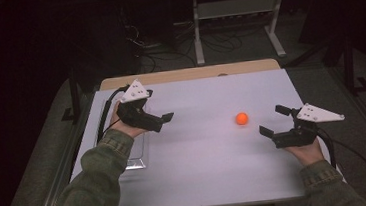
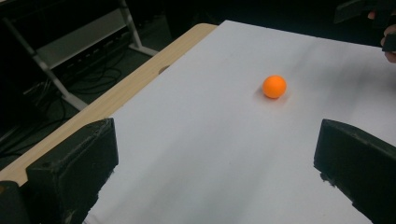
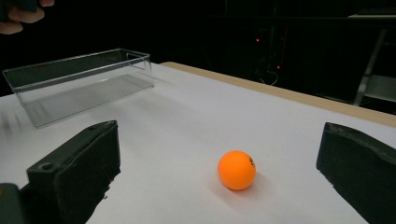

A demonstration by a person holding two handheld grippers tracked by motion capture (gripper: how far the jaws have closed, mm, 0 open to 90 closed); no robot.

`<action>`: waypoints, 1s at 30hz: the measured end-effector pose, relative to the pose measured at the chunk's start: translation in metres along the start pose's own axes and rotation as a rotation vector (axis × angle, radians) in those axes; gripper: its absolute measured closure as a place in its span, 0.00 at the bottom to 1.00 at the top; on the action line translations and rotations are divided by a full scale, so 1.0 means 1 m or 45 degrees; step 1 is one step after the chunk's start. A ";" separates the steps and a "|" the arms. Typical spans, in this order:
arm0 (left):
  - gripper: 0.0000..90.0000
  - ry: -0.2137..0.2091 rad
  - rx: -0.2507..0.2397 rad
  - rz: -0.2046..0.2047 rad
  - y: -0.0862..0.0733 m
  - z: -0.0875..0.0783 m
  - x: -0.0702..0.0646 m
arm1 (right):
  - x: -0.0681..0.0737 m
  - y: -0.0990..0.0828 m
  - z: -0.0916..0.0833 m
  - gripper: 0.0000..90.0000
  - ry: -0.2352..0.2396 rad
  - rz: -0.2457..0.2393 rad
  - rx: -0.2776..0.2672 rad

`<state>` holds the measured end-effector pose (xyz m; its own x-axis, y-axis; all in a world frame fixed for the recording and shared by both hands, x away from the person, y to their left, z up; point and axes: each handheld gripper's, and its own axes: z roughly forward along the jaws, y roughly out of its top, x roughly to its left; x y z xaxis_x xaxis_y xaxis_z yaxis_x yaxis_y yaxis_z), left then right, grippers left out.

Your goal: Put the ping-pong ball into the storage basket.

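Now we hold the right gripper (image 1: 276,120) wide open and empty, near the orange ball (image 3: 236,170) lying free on the white table (image 1: 202,171). Left gripper (image 2: 215,172) gapes empty too. Next, we'd guess: straddle it, close gently.

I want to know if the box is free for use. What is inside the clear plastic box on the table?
The clear box looks empty in the right gripper view: only its bare floor shows through the walls. In the high view the left gripper and hand cover much of it, so that part stays unchecked there.
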<state>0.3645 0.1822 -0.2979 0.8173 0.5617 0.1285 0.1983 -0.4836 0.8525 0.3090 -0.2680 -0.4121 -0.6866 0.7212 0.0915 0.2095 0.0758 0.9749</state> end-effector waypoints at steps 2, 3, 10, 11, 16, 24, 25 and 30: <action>0.00 -0.010 0.004 0.006 0.003 0.003 0.000 | 0.000 0.000 0.000 0.00 0.001 -0.008 0.000; 0.00 -0.019 0.010 0.007 0.004 0.005 0.000 | 0.000 0.000 0.000 0.00 0.002 -0.009 0.001; 0.00 -0.048 0.032 0.040 0.014 0.014 -0.004 | 0.000 0.000 -0.001 0.00 0.003 -0.007 -0.002; 0.00 -0.050 0.034 0.046 0.015 0.015 -0.004 | 0.000 0.000 -0.001 0.00 0.004 -0.006 -0.001; 0.00 -0.059 0.044 0.054 0.019 0.019 -0.006 | 0.000 0.000 -0.001 0.00 0.007 -0.007 -0.003; 0.00 -0.072 0.068 0.085 0.026 0.032 -0.009 | 0.001 0.000 -0.002 0.00 0.008 -0.005 -0.006; 0.00 -0.072 0.068 0.085 0.026 0.032 -0.009 | 0.001 0.000 -0.002 0.00 0.009 -0.005 -0.005; 0.00 -0.081 0.081 0.095 0.029 0.037 -0.009 | 0.001 0.000 -0.003 0.00 0.008 -0.001 -0.009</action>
<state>0.3828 0.1376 -0.2929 0.8636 0.4793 0.1563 0.1676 -0.5653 0.8077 0.3064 -0.2689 -0.4114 -0.6914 0.7166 0.0919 0.2038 0.0714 0.9764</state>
